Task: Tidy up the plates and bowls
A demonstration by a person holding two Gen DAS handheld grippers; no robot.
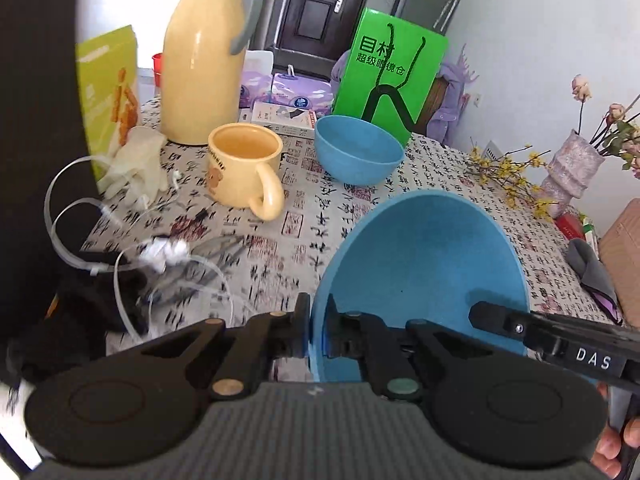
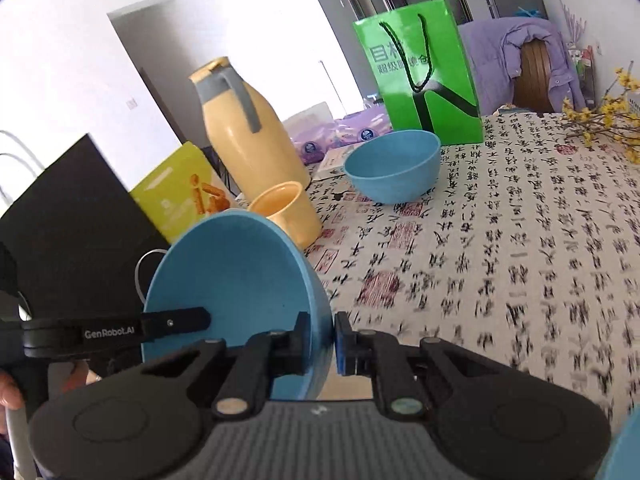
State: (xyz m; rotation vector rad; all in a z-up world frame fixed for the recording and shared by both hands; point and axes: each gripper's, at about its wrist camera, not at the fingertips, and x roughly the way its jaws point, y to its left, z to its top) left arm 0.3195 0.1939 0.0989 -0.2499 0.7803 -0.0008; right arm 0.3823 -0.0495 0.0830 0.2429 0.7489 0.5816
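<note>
Jaws of both grippers, left gripper [image 1: 318, 334] and right gripper [image 2: 322, 344], clamp opposite rims of one tilted blue bowl [image 1: 424, 280], held above the tabletop [image 2: 520, 240]; a second blue bowl [image 1: 358, 150] sits beyond, beside a yellow mug [image 1: 244, 170].

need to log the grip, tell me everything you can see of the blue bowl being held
The held bowl is a plain matte blue, round and deep, apparently plastic and empty. It hangs tilted above the table, its opening facing the cameras. The left tool and right tool each pinch its rim on opposite sides. Nothing else touches it.
</note>
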